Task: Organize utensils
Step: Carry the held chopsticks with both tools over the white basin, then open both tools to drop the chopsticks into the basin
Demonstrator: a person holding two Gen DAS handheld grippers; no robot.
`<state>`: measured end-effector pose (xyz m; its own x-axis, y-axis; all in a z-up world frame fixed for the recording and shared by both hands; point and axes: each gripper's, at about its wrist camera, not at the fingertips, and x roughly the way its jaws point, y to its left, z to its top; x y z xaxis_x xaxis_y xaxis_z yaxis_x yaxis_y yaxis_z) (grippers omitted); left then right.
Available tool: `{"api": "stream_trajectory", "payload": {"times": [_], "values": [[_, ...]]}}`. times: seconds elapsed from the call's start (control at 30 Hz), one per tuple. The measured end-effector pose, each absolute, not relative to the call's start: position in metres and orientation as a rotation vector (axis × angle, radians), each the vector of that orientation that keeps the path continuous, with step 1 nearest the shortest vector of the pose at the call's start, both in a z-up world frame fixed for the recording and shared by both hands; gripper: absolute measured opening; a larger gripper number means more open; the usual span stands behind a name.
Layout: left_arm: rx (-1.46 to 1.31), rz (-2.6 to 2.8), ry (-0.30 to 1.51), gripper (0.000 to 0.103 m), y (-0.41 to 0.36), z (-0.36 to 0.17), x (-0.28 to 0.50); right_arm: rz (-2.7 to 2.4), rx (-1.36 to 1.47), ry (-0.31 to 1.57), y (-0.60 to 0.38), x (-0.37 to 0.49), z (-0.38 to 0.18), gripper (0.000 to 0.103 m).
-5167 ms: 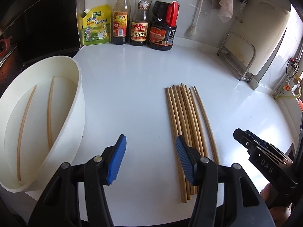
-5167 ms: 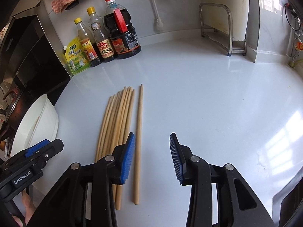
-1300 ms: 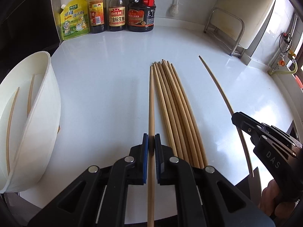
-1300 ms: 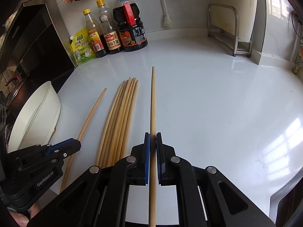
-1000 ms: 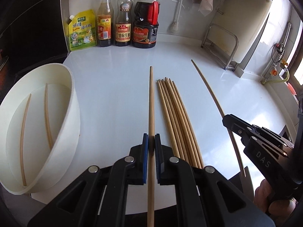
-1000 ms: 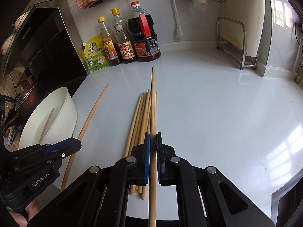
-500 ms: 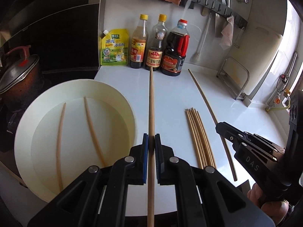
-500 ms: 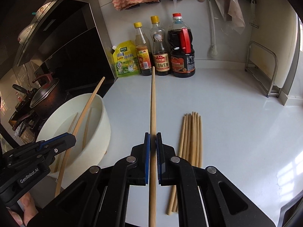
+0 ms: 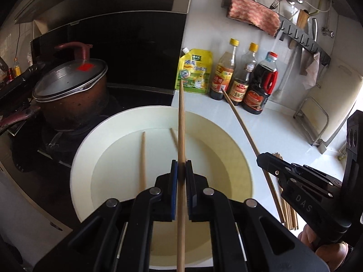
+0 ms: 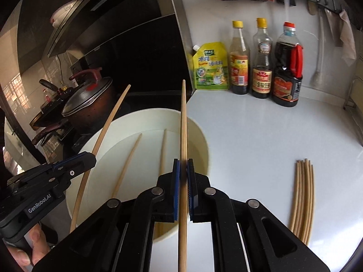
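Above the white basin (image 9: 81, 174), where two chopsticks (image 9: 142, 158) already lie, the left tool (image 9: 181, 170) and right tool (image 10: 183, 170) each clamp one chopstick (image 9: 181, 117), so both should come low and level before letting go, well inside the rim.

A lidded pot (image 9: 70, 90) on the stove; a yellow pouch (image 9: 194, 72) beside three bottles (image 10: 263, 65)
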<state>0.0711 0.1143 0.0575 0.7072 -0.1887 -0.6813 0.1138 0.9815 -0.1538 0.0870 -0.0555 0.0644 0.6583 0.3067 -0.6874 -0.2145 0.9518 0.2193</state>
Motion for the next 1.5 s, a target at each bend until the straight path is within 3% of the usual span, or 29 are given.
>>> {"api": "stream_trajectory", "payload": {"times": [0.33,0.87,1.0,1.03,1.5], "values": [[-0.127,-0.133,0.842,0.007,0.147,0.026,0.111,0.374,0.104,0.911,0.004,0.121,0.036,0.006],[-0.144,-0.114,0.953,0.008,0.155,-0.010,0.126,0.357,0.091,1.026,0.012,0.130,0.004,0.006],[-0.152,-0.094,0.925,0.037,0.159,-0.006,0.120,0.343,0.107,1.000,0.007,0.127,0.007,0.014],[-0.152,-0.089,0.917,0.039,0.160,-0.004,0.118,0.343,0.113,0.997,0.006,0.126,0.008,0.014],[-0.169,-0.067,0.906,0.040,0.163,0.002,0.098,0.345,0.141,0.959,-0.009,0.108,0.019,0.014]]}}
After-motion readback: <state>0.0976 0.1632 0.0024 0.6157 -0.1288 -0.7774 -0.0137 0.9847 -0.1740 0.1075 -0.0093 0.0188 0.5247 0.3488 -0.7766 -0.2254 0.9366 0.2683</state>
